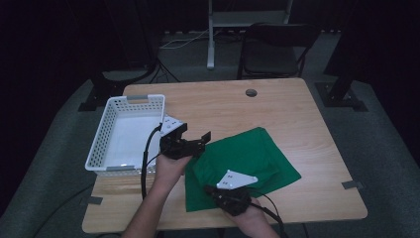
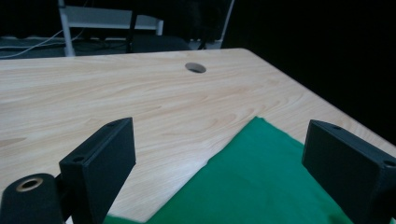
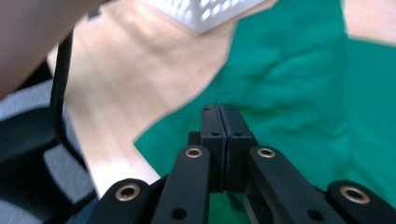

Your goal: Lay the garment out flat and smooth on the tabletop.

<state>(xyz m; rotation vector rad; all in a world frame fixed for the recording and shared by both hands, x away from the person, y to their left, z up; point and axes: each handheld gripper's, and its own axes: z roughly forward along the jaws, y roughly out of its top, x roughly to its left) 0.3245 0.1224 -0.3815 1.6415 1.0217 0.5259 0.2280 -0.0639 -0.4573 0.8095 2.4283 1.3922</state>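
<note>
I am working on the green cloth (image 1: 242, 163), which is lying partly folded on the wooden table (image 1: 233, 106), just beside the white basket (image 1: 126, 134). My left claw (image 1: 195, 140) is gaping wide above its near edge, gripping nothing. My right claw (image 3: 220, 140) is pressed fully together over the cloth; whether any fabric is pinched in it, I cannot make out. Judging by this, the folding is half done and the basket is waiting empty.

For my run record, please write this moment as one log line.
left hand-held gripper: open, above green cloth edge | right hand-held gripper: shut, nothing held | white plastic basket: left on wooden table
</note>
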